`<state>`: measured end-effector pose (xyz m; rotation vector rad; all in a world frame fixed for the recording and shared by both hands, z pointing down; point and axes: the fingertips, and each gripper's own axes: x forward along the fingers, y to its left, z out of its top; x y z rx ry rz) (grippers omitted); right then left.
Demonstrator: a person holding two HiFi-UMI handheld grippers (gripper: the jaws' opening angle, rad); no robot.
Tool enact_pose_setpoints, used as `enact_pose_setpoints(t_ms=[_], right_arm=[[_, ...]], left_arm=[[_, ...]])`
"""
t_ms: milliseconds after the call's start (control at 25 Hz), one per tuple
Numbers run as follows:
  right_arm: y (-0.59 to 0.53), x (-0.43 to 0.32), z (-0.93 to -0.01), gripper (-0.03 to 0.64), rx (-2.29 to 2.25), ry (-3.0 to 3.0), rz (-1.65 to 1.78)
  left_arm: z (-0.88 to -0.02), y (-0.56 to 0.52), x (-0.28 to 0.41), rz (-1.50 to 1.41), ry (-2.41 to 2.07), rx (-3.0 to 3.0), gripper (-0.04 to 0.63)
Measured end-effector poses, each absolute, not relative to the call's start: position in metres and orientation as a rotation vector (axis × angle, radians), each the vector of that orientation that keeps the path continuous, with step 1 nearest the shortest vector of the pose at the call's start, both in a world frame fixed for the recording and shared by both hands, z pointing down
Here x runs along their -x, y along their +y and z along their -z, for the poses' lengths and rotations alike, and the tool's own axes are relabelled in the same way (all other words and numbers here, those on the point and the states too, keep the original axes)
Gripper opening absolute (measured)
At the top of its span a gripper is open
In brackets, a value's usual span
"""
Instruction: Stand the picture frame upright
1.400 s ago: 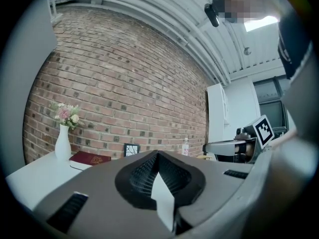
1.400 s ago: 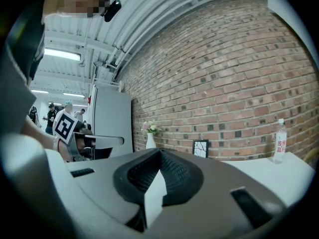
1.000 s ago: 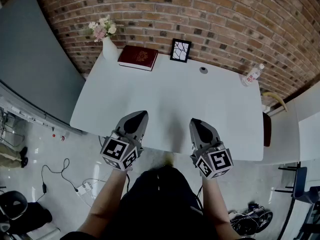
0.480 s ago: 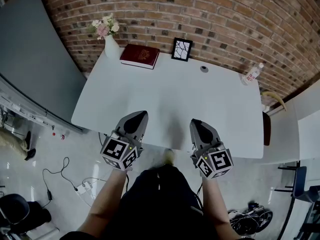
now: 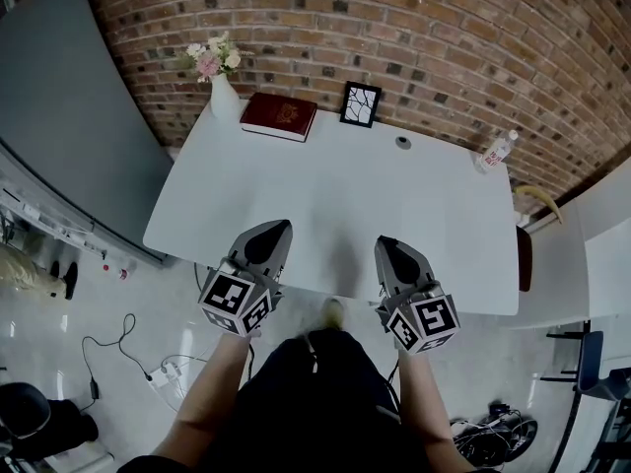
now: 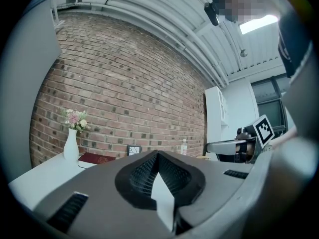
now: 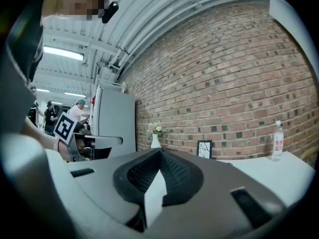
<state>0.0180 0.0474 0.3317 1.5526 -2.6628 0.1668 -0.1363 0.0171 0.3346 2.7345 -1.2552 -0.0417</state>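
Left gripper (image 5: 269, 233) and right gripper (image 5: 390, 245), both clenched tight with nothing between their jaws, hover side by side over the near edge of a white table (image 5: 335, 200), held level by a person standing before it. Across the table and well apart from both tools, the black picture frame (image 5: 360, 103) stands on its lower edge at the foot of the brick wall (image 5: 414, 37). Whether it leans on the wall or rests on its own stand cannot be told. A red book (image 5: 280, 115) lies just to its left, with a vase of flowers (image 5: 224, 95) beyond that. A small round fitting (image 5: 402, 142) sits to the frame's right and a water bottle (image 5: 496, 150) stands near the far right corner. All three views show the frame already upright, so the job looks done or in need of only a check. Should a correction be wanted, it would likely go best with one gripper. Its jaws should open before it arrives, and it should come in from the open right side, away from the book. It should pinch the frame's border rather than the glass and let go only once the frame rests steady.
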Motion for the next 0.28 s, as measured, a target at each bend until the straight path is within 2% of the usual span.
enact_pose_setpoints(t_ms=[280], right_arm=[[0.0475, -0.0102, -0.3293, 0.004, -1.547, -2.667, -0.156]], left_arm=[[-0.3290, 0.0158, 0.1429, 0.049, -1.260, -2.751, 0.002]])
